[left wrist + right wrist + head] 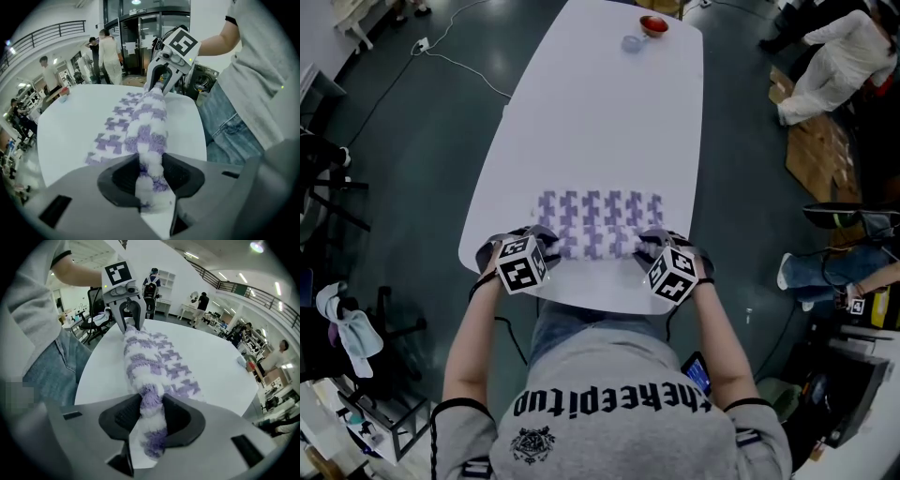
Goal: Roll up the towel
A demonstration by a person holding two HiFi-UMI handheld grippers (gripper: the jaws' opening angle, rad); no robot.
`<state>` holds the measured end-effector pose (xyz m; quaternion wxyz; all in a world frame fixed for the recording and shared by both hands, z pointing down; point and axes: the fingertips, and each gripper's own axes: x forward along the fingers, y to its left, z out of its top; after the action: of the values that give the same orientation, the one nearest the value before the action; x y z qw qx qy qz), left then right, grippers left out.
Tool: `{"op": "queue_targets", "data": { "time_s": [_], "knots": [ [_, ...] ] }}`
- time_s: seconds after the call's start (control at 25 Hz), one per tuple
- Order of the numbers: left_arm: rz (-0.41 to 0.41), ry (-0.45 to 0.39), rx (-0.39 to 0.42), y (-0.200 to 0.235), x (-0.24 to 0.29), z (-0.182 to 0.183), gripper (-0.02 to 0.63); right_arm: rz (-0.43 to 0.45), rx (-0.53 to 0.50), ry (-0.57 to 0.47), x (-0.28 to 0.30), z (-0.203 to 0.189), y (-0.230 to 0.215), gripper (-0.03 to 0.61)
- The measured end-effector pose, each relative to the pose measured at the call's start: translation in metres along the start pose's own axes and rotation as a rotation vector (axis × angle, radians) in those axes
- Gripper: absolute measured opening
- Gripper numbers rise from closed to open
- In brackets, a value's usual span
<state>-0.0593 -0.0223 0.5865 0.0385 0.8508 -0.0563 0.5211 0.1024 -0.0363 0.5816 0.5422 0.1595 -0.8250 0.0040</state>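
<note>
Towel (598,223) — purple-and-white, lower centre of the head view, lies on the white table (600,112) with its near edge bunched. Left gripper (149,174) and right gripper (151,416) each clamp one end of that edge — pads pressed on fabric.

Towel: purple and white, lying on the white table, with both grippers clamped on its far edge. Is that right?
Not the far edge. In the head view the left gripper and the right gripper clamp the towel at its near edge, the one beside the person. It is purple and white and lies on the white table.
</note>
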Motion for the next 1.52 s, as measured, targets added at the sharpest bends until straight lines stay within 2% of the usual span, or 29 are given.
{"op": "queue_targets", "data": {
  "time_s": [0.16,0.32,0.6,0.88,1.16,1.36,1.52],
  "knots": [
    [-0.037,-0.037,-0.048,0.014,-0.003,-0.001,0.136,0.010,0.026,-0.015,0.001,0.006,-0.013,0.132],
    [-0.040,-0.044,-0.064,0.029,-0.005,0.003,0.141,0.005,0.038,-0.024,-0.003,0.010,-0.027,0.145],
    [-0.021,-0.036,-0.068,0.055,-0.006,0.002,0.144,-0.010,0.057,-0.038,-0.001,0.018,-0.050,0.158],
    [0.019,-0.029,-0.070,0.079,-0.006,0.004,0.144,-0.067,0.057,-0.035,0.003,0.024,-0.073,0.158],
    [0.029,-0.016,-0.071,0.081,0.002,0.001,0.144,-0.085,0.043,-0.009,0.014,0.022,-0.071,0.156],
    [0.115,-0.042,-0.010,0.074,-0.017,0.009,0.167,-0.128,0.065,-0.054,-0.008,0.024,-0.069,0.161],
    [0.275,-0.114,0.035,0.070,-0.045,0.022,0.173,-0.231,0.055,-0.110,-0.034,0.029,-0.068,0.161]
  ]
}}
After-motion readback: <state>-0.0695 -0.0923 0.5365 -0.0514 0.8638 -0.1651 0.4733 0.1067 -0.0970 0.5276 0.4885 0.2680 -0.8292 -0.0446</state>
